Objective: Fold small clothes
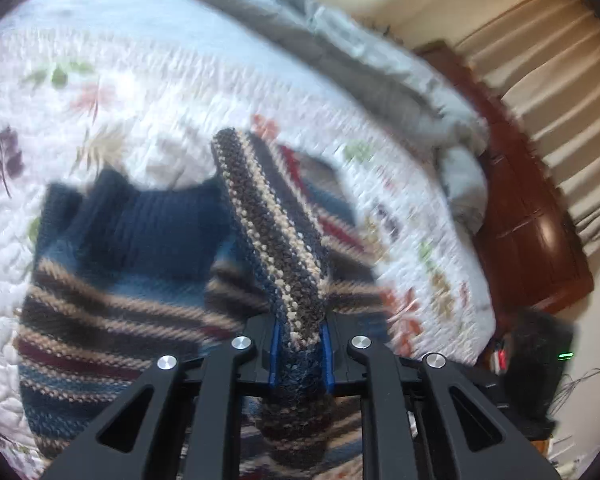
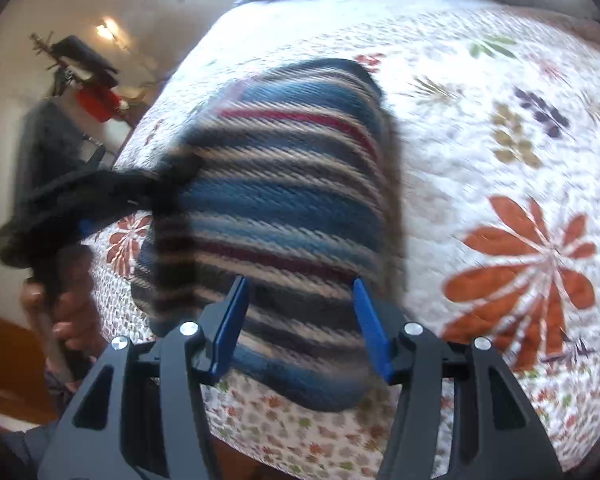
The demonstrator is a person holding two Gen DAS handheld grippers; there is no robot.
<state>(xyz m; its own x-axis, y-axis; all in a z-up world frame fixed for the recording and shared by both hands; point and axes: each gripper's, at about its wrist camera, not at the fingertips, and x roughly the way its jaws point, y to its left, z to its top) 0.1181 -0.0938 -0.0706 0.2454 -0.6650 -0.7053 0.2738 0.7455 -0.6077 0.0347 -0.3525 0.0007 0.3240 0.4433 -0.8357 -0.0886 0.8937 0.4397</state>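
A small striped knit sweater (image 1: 112,280) in navy, tan, brown and maroon lies on a white floral quilt (image 1: 140,92). My left gripper (image 1: 300,354) is shut on the sweater's sleeve (image 1: 268,224), which sticks up and away from the jaws, over the sweater body. In the right wrist view the sweater (image 2: 284,208) lies on the quilt (image 2: 500,160) near the bed's edge. My right gripper (image 2: 300,320) is open, its blue fingers (image 2: 230,328) spread above the sweater's near part, holding nothing. The left gripper (image 2: 80,204) shows there at the left, holding a dark part of the sweater.
A grey blanket (image 1: 380,68) is bunched along the far side of the bed. A dark wooden bed frame (image 1: 532,216) and beige curtains (image 1: 560,92) stand beyond. The person's hand (image 2: 64,312) grips the left tool. A stand with red and black items (image 2: 92,80) is at the wall.
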